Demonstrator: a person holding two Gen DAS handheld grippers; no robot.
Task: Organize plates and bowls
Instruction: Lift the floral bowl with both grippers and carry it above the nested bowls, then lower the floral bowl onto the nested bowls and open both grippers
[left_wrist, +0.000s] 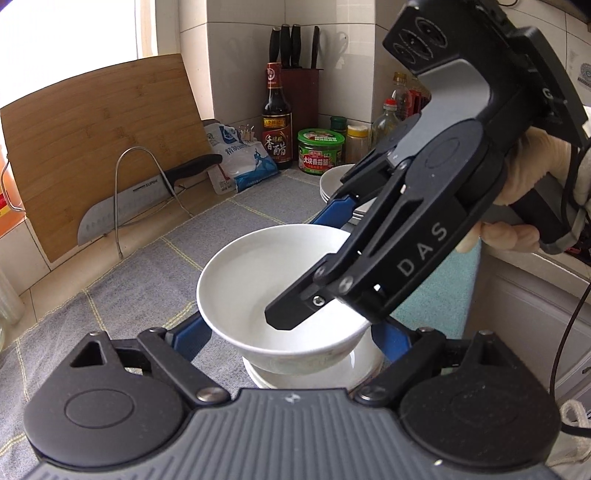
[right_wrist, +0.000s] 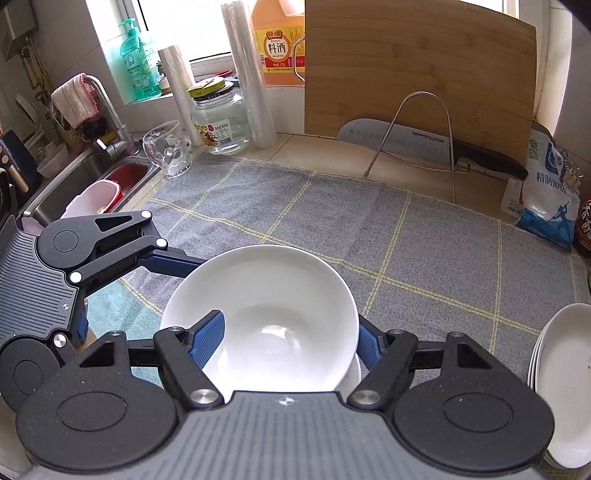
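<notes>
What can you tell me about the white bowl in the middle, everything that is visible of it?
The white bowl is plain, glossy, ceramic-looking, deep and round, upright and empty. It sits on another white dish of which only an edge shows, over the grey checked cloth. The right gripper has one blue finger inside the bowl and one outside its wall. The left gripper's fingers flank it lower down; contact is unclear.

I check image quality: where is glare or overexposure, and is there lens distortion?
Left wrist view: the window is blown out white; the cutting board edges bow from fisheye. Right wrist view: a soft highlight sits inside the bowl; the towel lines curve.
</notes>
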